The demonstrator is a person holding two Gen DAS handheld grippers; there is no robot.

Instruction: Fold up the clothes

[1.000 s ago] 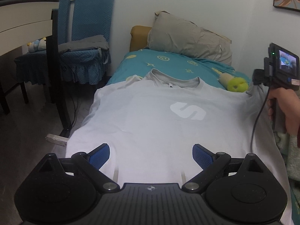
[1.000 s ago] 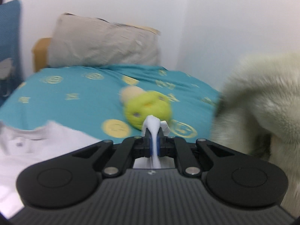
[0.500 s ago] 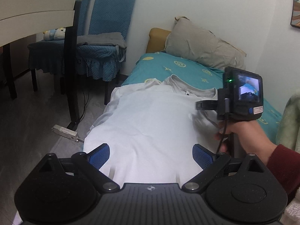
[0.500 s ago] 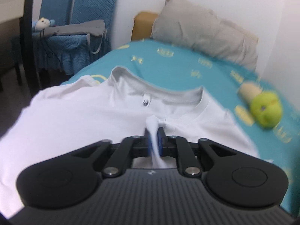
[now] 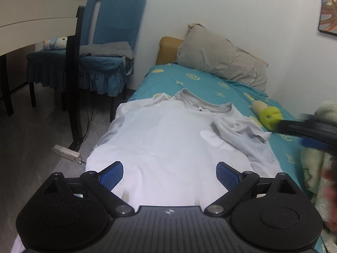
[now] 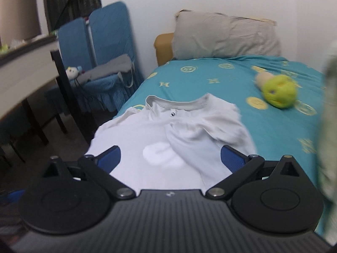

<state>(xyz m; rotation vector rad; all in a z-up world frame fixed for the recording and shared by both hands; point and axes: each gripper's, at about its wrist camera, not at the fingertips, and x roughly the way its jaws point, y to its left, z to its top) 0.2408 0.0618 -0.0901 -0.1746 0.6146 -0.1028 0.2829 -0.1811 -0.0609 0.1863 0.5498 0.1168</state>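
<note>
Released a moment ago, the right sleeve of the white T-shirt now lies crumpled across the shirt's chest, where 1 second back it was pinched in the right gripper out over the teal sheet. That gripper's jaws have just been opening and stand wide apart with nothing between them, the shirt spread below. In the left wrist view it shows only as a dark blur at the right edge. The left gripper is also wide open over the near hem, gripping nothing. The shirt lies face up on the bed's left side, collar toward the far end, its left edge drooping off the mattress. A yellow-green plush toy rests on the sheet to the right of the collar, with a grey pillow against the far wall. 2 blue chairs stand to the left.
</note>
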